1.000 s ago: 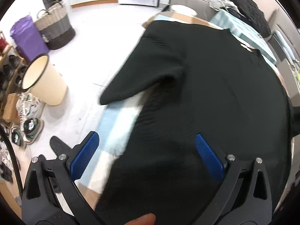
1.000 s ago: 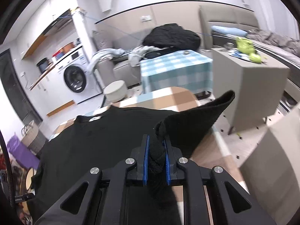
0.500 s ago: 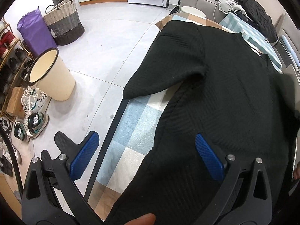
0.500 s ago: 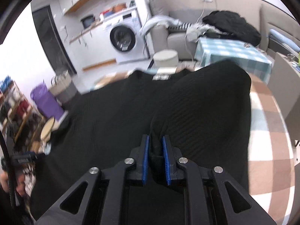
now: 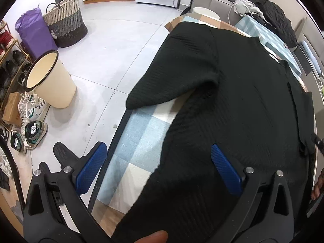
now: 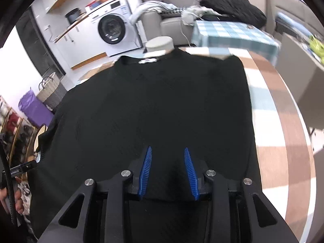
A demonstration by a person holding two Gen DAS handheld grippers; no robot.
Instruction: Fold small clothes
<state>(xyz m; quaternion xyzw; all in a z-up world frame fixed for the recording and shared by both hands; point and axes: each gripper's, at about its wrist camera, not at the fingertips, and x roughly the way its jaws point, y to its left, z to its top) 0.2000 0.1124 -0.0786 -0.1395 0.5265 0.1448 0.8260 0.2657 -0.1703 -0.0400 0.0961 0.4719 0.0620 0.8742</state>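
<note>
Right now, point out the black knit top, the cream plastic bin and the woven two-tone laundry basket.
Black knit top (image 5: pixel 253 101): left wrist view, middle of its body.
Cream plastic bin (image 5: pixel 54 89): left wrist view, its outer wall.
Woven two-tone laundry basket (image 5: pixel 66 24): left wrist view, its side wall.

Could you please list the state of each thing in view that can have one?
Black top: spread flat on the checked tablecloth, one sleeve unfolded toward the table edge.
Left gripper: open, holding nothing.
Right gripper: fingers opening, cloth lying loose between them.
Cream bin: upright, open-topped.
Washing machine: door closed.
</note>
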